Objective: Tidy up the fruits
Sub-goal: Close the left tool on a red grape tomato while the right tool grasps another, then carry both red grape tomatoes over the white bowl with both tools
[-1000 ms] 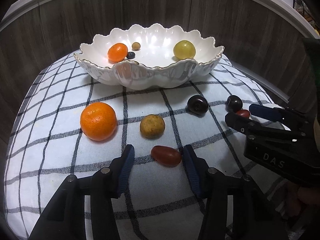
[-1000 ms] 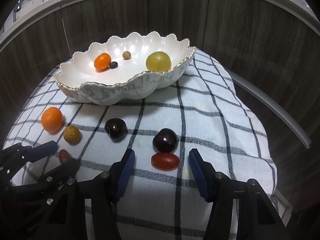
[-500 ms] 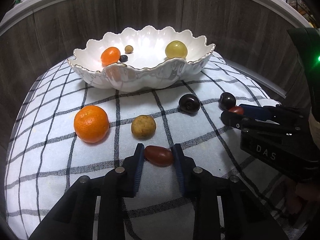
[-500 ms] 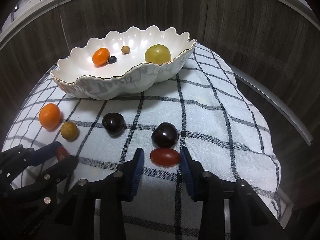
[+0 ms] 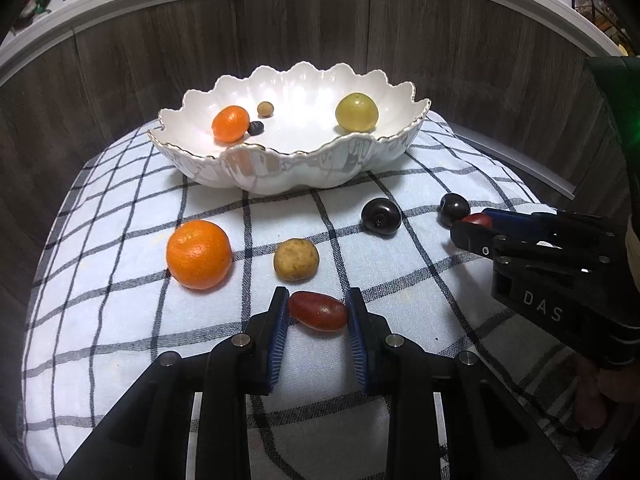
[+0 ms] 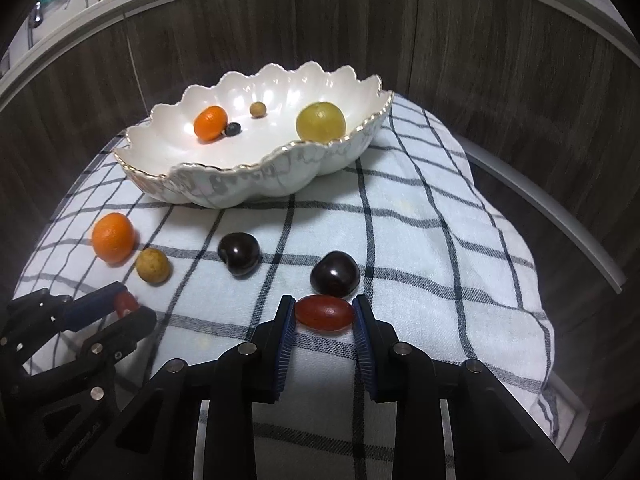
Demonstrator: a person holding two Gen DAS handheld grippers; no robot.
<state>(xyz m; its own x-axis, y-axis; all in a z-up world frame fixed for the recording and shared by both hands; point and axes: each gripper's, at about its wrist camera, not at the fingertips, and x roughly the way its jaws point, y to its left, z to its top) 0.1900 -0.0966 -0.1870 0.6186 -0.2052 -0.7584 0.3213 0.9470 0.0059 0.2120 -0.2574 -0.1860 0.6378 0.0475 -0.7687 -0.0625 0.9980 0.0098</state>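
White gold-rimmed scalloped bowl [image 5: 280, 168], white cloth [image 5: 120, 320] checked in black, orange mandarin [image 5: 199, 254], tan speckled fruit [image 5: 296, 259], two dark purple plums [image 6: 239, 254], red oblong tomatoes [image 5: 318, 311], blue-padded black grippers [image 5: 318, 318].

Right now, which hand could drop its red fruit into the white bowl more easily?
Probably the left gripper: it is shut on its red fruit, facing the bowl's near rim. The right gripper, also shut on one, sits further off, a dark cherry just ahead.

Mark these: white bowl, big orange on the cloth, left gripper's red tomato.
white bowl [image 5: 280, 172], left wrist view, front outer wall.
big orange [image 5: 199, 254], left wrist view, centre.
red tomato [image 5: 318, 311], left wrist view, middle.
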